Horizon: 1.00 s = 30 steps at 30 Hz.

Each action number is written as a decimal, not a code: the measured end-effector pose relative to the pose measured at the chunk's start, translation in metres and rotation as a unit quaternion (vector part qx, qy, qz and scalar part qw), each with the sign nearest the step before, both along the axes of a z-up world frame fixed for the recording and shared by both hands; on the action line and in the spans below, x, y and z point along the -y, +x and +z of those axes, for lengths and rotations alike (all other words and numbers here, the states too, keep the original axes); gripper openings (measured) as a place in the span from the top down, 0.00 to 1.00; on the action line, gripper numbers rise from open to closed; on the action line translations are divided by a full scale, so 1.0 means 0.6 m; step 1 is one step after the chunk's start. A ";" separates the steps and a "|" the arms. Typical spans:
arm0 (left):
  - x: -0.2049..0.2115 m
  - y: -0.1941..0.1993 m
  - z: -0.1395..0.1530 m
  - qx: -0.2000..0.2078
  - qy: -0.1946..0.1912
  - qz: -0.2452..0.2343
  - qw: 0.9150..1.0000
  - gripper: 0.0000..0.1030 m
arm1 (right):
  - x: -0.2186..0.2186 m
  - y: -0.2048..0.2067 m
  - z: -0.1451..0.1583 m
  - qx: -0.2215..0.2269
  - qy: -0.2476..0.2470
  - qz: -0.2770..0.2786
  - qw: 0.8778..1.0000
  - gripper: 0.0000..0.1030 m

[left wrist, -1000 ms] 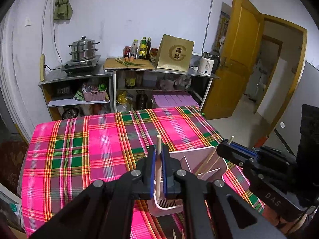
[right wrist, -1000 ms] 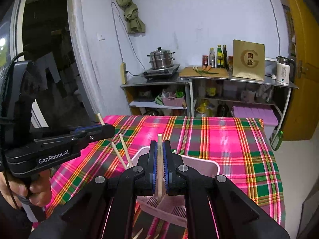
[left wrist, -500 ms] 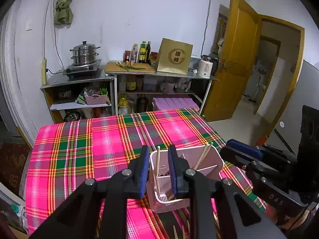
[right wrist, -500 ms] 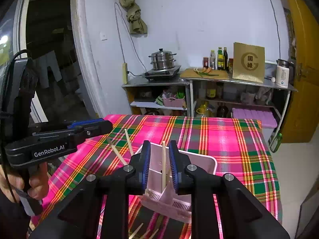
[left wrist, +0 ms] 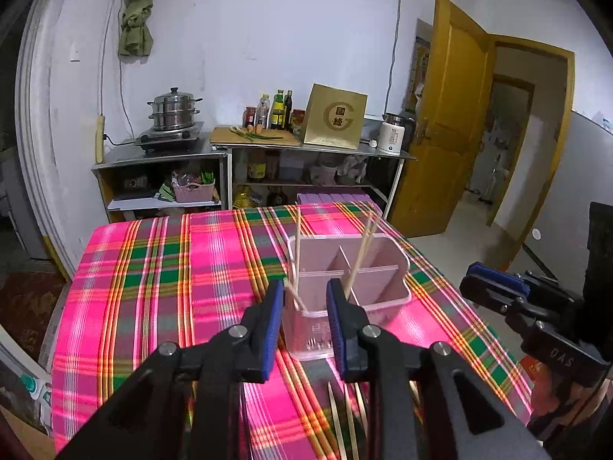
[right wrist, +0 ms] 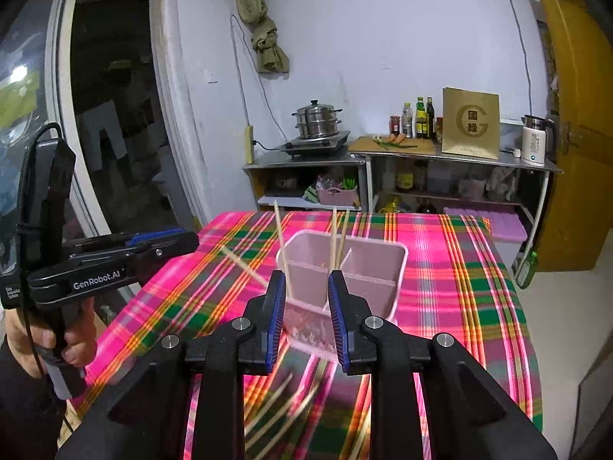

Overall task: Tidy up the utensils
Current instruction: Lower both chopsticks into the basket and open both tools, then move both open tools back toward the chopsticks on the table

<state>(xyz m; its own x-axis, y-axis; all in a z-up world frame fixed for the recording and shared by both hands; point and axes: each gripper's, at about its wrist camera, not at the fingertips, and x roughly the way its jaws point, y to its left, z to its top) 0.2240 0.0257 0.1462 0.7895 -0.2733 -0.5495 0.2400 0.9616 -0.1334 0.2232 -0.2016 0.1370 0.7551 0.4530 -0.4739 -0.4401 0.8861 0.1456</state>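
While both jaws stand spread and empty, the left hand-held gripper and right hand-held gripper sit just near of the pink caddy holding chopsticks on the table.

Even, cool indoor light fills both fisheye views, leaving the white wall bright and shadows soft. The lens bends the door and the window frame into curves, and black vignette cuts every corner. The plaid cloth glows saturated pink, near clipping. In the right wrist view, motion blur smears the cloth in front of the caddy and the chopsticks lying there; behind the caddy, the shelf stays sharp. Beyond the window frame the view is dark, with one small glare spot.
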 end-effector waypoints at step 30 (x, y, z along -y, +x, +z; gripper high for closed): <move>0.049 -0.139 -0.172 -0.075 0.002 -0.029 0.997 0.76 | 0.092 -0.130 -0.135 -0.064 0.016 -0.035 0.997 0.77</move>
